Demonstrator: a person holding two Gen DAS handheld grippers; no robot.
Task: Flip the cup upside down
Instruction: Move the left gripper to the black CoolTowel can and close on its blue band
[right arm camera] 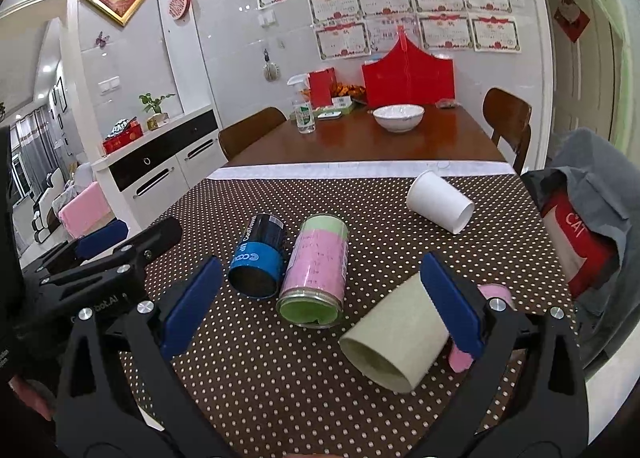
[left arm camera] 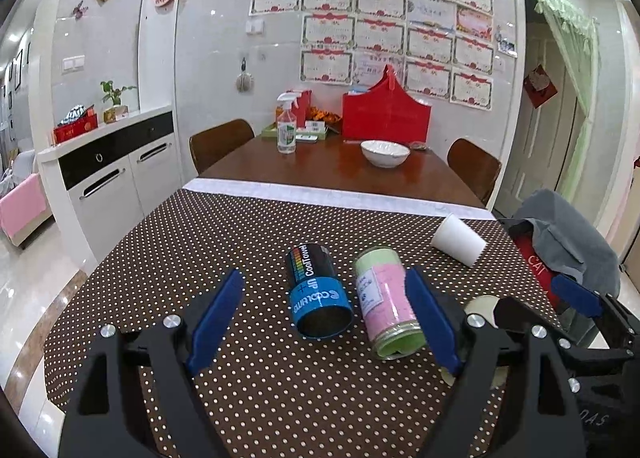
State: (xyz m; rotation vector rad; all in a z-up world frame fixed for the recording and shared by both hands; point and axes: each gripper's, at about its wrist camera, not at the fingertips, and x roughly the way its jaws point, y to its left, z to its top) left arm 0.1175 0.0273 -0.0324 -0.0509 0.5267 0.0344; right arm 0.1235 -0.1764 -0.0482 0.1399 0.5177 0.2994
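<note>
- The dotted tablecloth carried every cup, all on their sides; by my reading the task was at its opening step, nothing yet grasped or turned.
- My right gripper hung above the cloth with its jaws spread wide and nothing between them; the blue pad of one finger stood in front of the beige cup.
- My left gripper was likewise spread wide and empty, low over the cloth.
- The beige cup lay nearest, mouth towards me, and was probably the first target.
- The pink-and-green cup and the black-and-blue cup lay just beside each other at mid-cloth.
- The white cup lay well apart, near the far hem.
- The next move called for closing across one cup's wall, lifting clear, then rotating until its mouth faced down.
</note>
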